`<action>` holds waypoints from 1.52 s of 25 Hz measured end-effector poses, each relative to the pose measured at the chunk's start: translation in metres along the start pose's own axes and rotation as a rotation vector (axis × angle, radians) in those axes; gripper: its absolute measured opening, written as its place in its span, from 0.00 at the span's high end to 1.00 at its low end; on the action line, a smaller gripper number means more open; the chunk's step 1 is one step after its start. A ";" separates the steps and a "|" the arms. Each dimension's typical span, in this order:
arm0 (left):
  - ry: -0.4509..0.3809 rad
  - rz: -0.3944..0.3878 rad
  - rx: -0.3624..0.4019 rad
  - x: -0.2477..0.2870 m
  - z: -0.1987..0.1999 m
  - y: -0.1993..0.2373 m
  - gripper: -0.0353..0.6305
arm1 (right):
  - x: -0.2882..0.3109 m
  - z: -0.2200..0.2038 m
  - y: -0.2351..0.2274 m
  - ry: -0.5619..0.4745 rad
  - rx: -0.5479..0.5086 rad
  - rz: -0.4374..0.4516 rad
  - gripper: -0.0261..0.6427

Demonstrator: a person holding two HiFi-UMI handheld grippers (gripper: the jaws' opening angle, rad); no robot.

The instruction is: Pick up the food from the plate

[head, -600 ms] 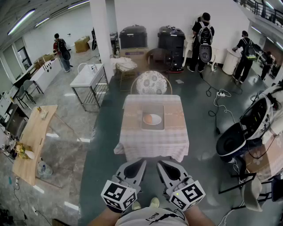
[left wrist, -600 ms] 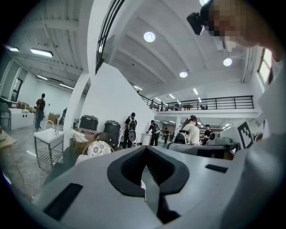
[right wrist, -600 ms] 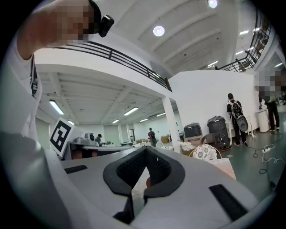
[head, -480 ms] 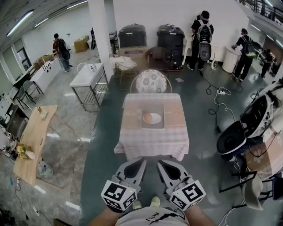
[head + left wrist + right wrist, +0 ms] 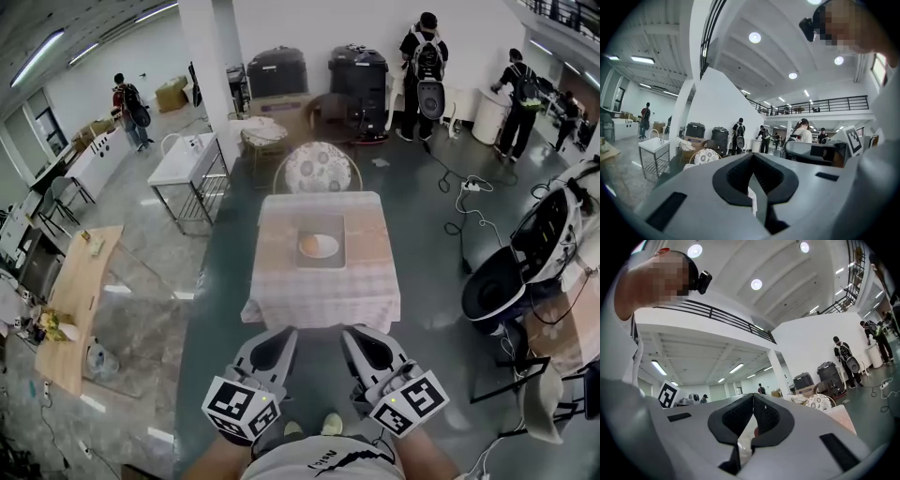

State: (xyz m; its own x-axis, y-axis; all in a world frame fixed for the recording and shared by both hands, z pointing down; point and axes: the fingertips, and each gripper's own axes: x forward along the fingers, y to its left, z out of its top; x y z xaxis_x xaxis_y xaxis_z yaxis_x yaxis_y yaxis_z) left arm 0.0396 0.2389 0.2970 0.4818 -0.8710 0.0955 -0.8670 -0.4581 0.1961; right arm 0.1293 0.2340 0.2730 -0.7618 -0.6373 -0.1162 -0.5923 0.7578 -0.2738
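A white plate with a round orange and white food item rests on a grey tray in the middle of a small table with a checked cloth. Both grippers hang close to my body, well short of the table's near edge. My left gripper points toward the table with its jaws shut and nothing between them. My right gripper is beside it, also shut and empty. In the left gripper view the left gripper has its tips together, and the right gripper shows the same in its own view.
A chair with a patterned round back stands at the table's far side. A white metal table and a wooden table are to the left. A black and white machine and floor cables are on the right. People stand at the back.
The view has tipped a little, so the table sits slightly higher in the frame and the two grippers slightly lower and wider apart. Both stay shut.
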 end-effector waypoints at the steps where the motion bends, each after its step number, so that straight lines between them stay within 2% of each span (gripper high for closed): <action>1: -0.001 0.010 0.002 0.002 0.000 0.002 0.94 | 0.000 0.001 -0.004 -0.001 -0.004 -0.001 0.94; 5: -0.004 0.035 0.009 0.010 0.002 0.001 0.94 | 0.003 0.002 -0.010 0.005 -0.021 0.000 0.94; 11: 0.008 0.030 0.010 0.026 0.000 -0.004 0.94 | 0.005 0.003 -0.020 0.008 -0.009 0.001 0.94; 19: 0.013 0.010 0.009 0.061 -0.003 0.020 0.94 | 0.033 -0.005 -0.046 0.032 -0.013 -0.033 0.94; 25: 0.023 -0.015 0.019 0.105 -0.003 0.064 0.94 | 0.083 -0.008 -0.079 0.038 -0.021 -0.070 0.94; 32: 0.070 -0.046 0.057 0.159 -0.010 0.143 0.94 | 0.169 -0.022 -0.113 0.072 -0.023 -0.120 0.94; 38: 0.123 -0.153 0.102 0.210 -0.031 0.193 0.94 | 0.223 -0.033 -0.152 0.079 -0.021 -0.210 0.94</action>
State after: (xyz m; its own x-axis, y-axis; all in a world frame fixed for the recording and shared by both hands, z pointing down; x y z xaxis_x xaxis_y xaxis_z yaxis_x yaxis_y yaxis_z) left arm -0.0225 -0.0266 0.3856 0.6153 -0.7645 0.1920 -0.7878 -0.6045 0.1180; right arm 0.0408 -0.0185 0.3206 -0.6387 -0.7692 0.0171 -0.7450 0.6127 -0.2639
